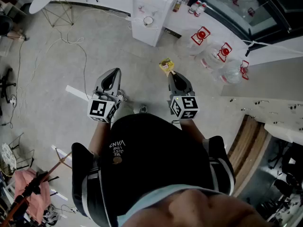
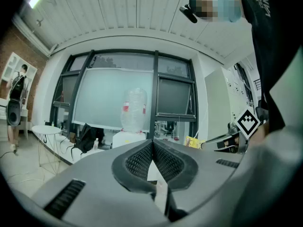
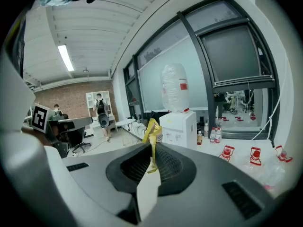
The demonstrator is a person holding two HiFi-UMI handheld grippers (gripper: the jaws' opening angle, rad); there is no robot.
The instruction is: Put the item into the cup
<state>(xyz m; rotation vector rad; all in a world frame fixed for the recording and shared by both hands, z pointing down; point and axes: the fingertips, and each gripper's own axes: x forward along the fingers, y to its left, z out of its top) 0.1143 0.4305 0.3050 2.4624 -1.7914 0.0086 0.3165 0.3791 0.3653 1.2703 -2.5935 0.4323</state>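
My right gripper (image 1: 171, 73) (image 3: 152, 148) is shut on a crumpled yellow packet (image 1: 166, 65) (image 3: 152, 130), which sticks up from between the closed pads. My left gripper (image 1: 115, 71) (image 2: 153, 143) is shut with nothing in it. Both are held side by side at waist height in front of the person. A small round white cup (image 1: 148, 21) sits on top of a white cabinet (image 1: 158, 4), well ahead of both grippers. In the left gripper view the yellow packet (image 2: 193, 142) shows off to the right.
The white cabinet (image 3: 179, 126) carries a large clear water bottle (image 3: 173, 88). More large bottles with red caps (image 1: 210, 48) lie on the floor to the right. Cables (image 1: 71, 39) trail over the grey floor at left. A person (image 3: 100, 107) stands far back by shelves.
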